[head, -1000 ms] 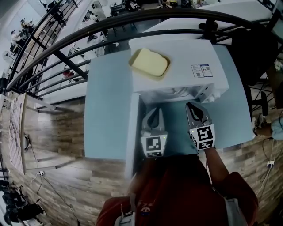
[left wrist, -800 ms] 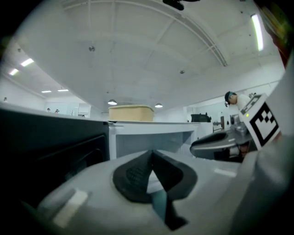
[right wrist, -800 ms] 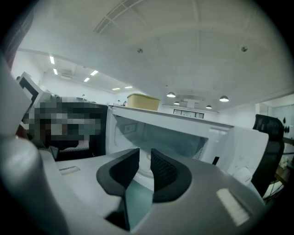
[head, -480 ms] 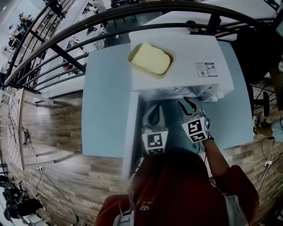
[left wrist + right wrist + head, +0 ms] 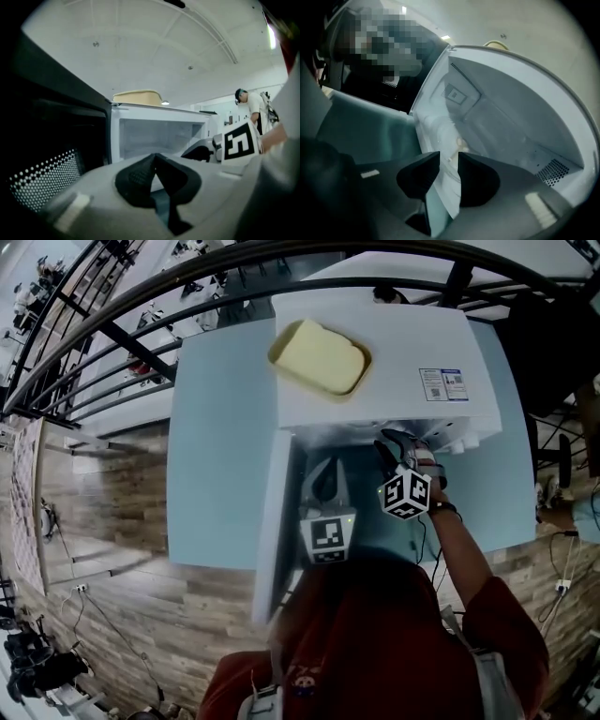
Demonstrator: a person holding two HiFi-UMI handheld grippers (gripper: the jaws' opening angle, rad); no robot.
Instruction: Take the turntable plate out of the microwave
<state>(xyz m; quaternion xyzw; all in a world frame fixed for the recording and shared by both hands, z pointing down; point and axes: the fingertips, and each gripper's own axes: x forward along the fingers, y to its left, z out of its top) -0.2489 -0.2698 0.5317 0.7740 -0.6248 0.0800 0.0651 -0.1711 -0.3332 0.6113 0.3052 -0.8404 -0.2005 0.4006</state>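
The white microwave (image 5: pixel 375 352) stands on a pale blue table, its door (image 5: pixel 274 521) swung open to the left. The clear glass turntable plate (image 5: pixel 440 133) lies on the cavity floor; the microwave's top hides it in the head view. My right gripper (image 5: pixel 398 442) is rolled onto its side at the cavity mouth. Its jaws (image 5: pixel 449 161) are opening, and the plate's near rim shows in the gap with no pad pressing on it. My left gripper (image 5: pixel 325 474) hangs shut and empty before the opening (image 5: pixel 154 159), beside the door (image 5: pixel 47 154).
A yellow tray (image 5: pixel 319 357) rests on the microwave's top. The table (image 5: pixel 220 446) ends close behind both grippers, above a wood floor. Dark railings run at the back left. A person (image 5: pixel 246 101) stands far off in the room.
My right gripper has rolled over, dropped and moved forward to the microwave's mouth, and its jaws have come apart. The left gripper has stayed shut in nearly the same spot.
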